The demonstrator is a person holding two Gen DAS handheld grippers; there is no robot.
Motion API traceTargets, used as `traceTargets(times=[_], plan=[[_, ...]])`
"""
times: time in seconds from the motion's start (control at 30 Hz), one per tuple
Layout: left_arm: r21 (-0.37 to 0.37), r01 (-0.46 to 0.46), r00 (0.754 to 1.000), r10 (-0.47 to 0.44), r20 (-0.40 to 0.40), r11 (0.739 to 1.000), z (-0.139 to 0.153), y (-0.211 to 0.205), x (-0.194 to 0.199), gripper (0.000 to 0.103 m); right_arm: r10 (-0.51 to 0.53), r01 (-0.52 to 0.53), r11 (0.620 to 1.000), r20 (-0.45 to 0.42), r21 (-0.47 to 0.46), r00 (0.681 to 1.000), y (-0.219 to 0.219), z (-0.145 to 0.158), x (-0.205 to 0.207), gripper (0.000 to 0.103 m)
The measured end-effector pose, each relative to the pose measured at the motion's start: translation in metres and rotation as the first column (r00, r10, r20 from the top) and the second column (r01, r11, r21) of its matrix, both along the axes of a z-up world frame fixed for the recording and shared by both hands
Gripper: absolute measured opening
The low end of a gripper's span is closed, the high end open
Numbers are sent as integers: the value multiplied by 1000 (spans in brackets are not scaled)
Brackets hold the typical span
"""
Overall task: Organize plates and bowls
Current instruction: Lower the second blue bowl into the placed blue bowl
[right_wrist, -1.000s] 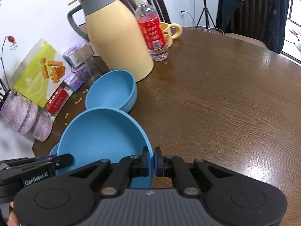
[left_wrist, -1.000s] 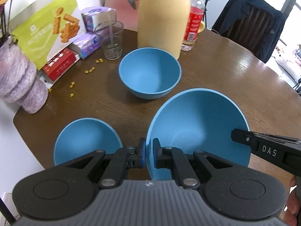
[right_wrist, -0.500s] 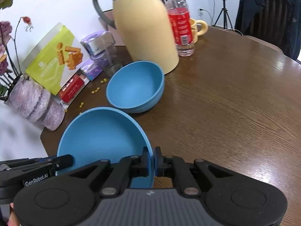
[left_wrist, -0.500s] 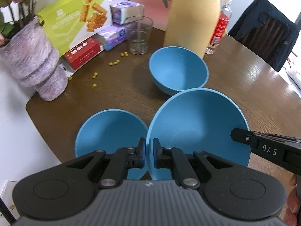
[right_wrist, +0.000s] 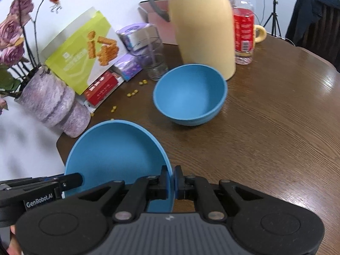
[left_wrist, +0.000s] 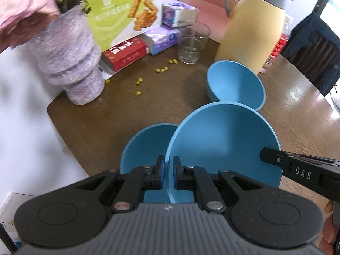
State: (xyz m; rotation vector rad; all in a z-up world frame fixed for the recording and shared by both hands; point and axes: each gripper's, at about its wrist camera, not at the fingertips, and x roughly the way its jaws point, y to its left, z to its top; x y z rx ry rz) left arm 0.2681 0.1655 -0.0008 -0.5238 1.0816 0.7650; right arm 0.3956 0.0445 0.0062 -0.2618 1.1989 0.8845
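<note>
Early on, I'd say: left gripper point(left_wrist: 168, 176) & right gripper point(right_wrist: 171, 182) both clamped on opposite rims of the big blue bowl point(left_wrist: 223, 146), held w/ its left edge over the small bowl point(left_wrist: 146, 144) at the counter point(right_wrist: 265, 138) edge; third bowl point(right_wrist: 190, 94) sits apart, nothing stacked yet.

I am looking at a brown wooden table point(right_wrist: 276, 138) where a tall yellow thermos jug point(right_wrist: 201, 27) is standing beside a bottle of red drink point(right_wrist: 243, 31) and a yellow mug point(right_wrist: 260, 33). A clear glass point(left_wrist: 192, 42) is sitting near scattered yellow kernels point(left_wrist: 161, 70). A purple vase point(left_wrist: 68, 63) is holding dried pink flowers point(right_wrist: 12, 27). A green snack box point(left_wrist: 125, 14), a red box point(left_wrist: 125, 53) and purple tissue packs point(left_wrist: 165, 38) are lying behind. A dark jacket point(right_wrist: 312, 6) is hanging over a chair.
</note>
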Motion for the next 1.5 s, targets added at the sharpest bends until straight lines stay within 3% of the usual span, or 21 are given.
traceTargets(times=[0.47, 1.13, 1.5], plan=[[-28, -57, 998, 57, -5, 998, -12, 37, -36, 8, 57, -58, 998, -9, -34, 998, 47, -13, -29, 5], [-58, -3, 999, 1, -36, 998, -52, 56, -37, 8, 54, -52, 991, 14, -125, 998, 72, -50, -41, 5], [-45, 36, 998, -38, -47, 998, -64, 56, -35, 9, 75, -63, 986, 76, -151, 994, 78, -55, -49, 5]])
